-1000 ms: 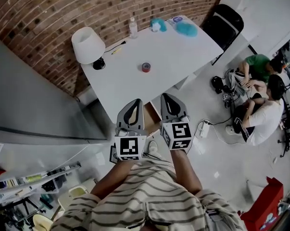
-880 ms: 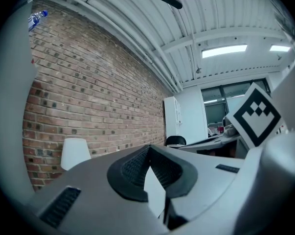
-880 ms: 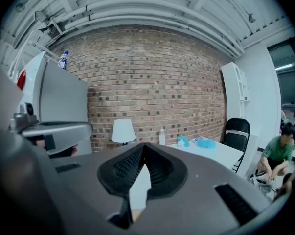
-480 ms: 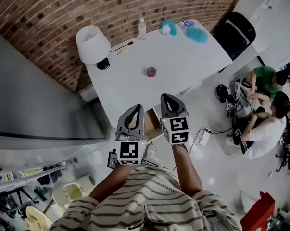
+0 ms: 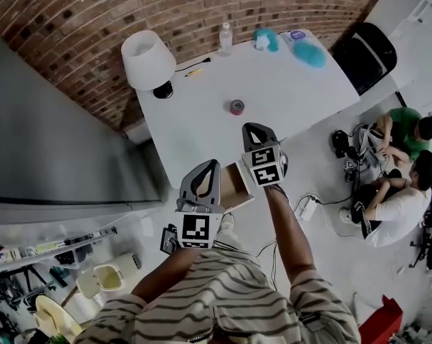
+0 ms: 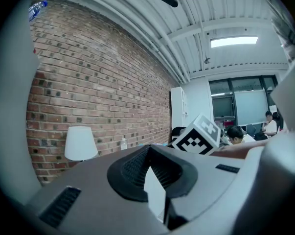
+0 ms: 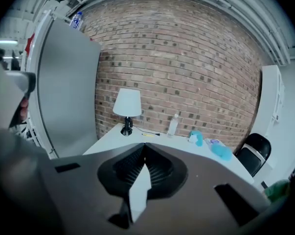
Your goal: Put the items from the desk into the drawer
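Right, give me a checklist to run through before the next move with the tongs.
1. Right tongs empty: ok, shut on nothing.
2. Left tongs empty: ok, shut on nothing.
3. Tongs open for a grasp: not ok, both are shut.
4. Red tape roll clear to reach: ok, it stands alone on the desk, nothing touching it.
5. Drawer open: cannot tell, little of it shows at the desk's near edge.
6. Desk emptied: not ok, the tape roll, bottle and pen are on it.

Both sets of jaws together, empty. Right gripper point(image 5: 253, 130), arm extended, nearest the desk point(image 5: 280, 70); left gripper point(image 5: 210, 166) farther back, elbow bent.
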`<act>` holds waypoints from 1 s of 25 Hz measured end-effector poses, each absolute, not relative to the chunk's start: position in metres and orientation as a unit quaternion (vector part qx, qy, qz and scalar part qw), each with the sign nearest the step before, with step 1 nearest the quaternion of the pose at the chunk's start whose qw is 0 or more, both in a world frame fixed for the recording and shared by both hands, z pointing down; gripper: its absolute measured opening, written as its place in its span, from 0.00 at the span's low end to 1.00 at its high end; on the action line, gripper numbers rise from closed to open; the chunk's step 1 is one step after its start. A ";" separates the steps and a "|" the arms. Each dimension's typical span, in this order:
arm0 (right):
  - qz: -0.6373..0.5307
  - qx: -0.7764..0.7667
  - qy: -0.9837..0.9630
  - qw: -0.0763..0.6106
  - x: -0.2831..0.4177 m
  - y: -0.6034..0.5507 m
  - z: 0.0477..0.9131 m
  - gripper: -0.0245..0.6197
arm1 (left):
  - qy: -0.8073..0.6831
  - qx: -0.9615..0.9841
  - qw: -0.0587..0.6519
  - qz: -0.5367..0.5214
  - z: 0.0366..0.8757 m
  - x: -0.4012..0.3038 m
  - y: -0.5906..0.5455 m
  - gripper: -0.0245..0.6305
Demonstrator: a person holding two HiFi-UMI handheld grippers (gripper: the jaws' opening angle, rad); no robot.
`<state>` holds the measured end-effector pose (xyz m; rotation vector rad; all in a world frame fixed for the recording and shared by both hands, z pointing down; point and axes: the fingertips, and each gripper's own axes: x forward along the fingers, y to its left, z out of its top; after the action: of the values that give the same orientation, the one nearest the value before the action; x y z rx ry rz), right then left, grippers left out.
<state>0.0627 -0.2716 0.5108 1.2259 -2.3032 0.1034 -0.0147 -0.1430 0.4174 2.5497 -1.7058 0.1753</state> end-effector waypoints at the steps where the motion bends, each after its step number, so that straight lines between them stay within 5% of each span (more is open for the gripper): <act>1: 0.042 0.447 -0.853 0.266 0.061 -0.279 0.517 0.06 | -0.555 0.829 0.038 0.058 0.420 -0.016 -0.144 0.05; 25: -0.063 0.257 -0.836 0.480 0.049 -0.377 0.665 0.06 | -0.573 0.812 0.075 0.078 0.455 -0.025 -0.154 0.05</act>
<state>0.0491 -0.3772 0.6646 0.6273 -2.0394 -0.1529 -0.0249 -0.1544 0.4551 2.4366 -1.7182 0.2354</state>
